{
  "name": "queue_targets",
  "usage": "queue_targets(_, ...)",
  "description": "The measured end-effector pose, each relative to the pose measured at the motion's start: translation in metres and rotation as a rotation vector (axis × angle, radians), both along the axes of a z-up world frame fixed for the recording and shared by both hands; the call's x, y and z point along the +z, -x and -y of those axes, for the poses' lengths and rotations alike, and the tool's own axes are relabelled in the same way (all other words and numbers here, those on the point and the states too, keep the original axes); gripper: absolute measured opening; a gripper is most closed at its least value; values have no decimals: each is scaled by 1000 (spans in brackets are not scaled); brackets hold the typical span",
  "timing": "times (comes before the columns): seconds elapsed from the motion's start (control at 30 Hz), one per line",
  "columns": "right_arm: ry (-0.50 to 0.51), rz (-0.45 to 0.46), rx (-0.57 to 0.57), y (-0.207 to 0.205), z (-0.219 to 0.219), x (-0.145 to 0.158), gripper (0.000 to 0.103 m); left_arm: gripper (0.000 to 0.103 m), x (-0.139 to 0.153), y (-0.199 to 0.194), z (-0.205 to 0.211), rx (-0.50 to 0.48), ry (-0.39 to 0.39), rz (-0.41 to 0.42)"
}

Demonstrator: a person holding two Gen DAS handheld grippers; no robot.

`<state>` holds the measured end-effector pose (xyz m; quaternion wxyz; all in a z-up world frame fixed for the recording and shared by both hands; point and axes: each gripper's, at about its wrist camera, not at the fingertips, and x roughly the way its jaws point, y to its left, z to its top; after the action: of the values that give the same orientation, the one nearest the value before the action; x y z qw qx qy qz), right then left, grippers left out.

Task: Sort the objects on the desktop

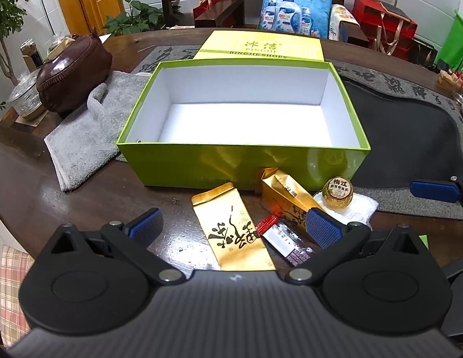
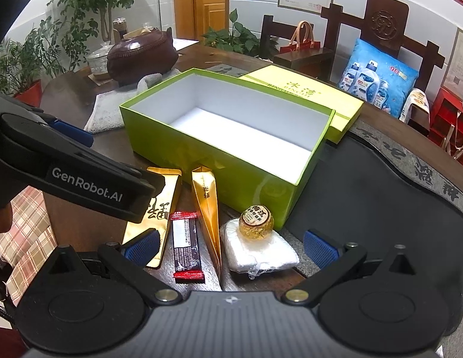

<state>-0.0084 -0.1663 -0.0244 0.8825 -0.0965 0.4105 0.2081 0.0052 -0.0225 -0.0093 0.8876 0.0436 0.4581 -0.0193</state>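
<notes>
1. Your left tool (image 1: pixel 234 228) hovers low over the dark wooden counter (image 1: pixel 97 208) with its blue pads spread wide and nothing between them.
2. Your right tool (image 2: pixel 231 246) is likewise spread wide and empty, its pads on either side of the small items in front of it.
3. The open green box (image 1: pixel 240 164) sits in the middle of the counter, its white inside bare. Its yellow lid (image 1: pixel 261 46) lies behind it, partly tucked under the far edge.
4. In front of the box's near wall you have five things in a row. The flat gold packet (image 1: pixel 234 235) lies furthest left, directly between your left tool's pads.
5. Just right of it lies the dark snack bar (image 2: pixel 185 244) with red crimped ends, touching or nearly touching the flat packet.
6. The folded gold pouch (image 2: pixel 209 211) lies next, its top end close against the box wall.
7. The round gold-foil ball (image 2: pixel 256 222) rests on top of the white wrapped pack (image 2: pixel 261 253), close to the box's near corner.
8. A grey towel (image 1: pixel 82 137) lies left of the box, touching its side, with a brown lidded pot (image 1: pixel 73 71) sitting on its far end.
9. A dark grey mat (image 1: pixel 410 137) covers the counter right of the box.
</notes>
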Motion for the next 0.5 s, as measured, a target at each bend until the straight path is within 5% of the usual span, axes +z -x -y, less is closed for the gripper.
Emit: queue_targets(0.5,7,-8,-10,1,-3,-2,103,103,-3,1,-9,10,8,-9)
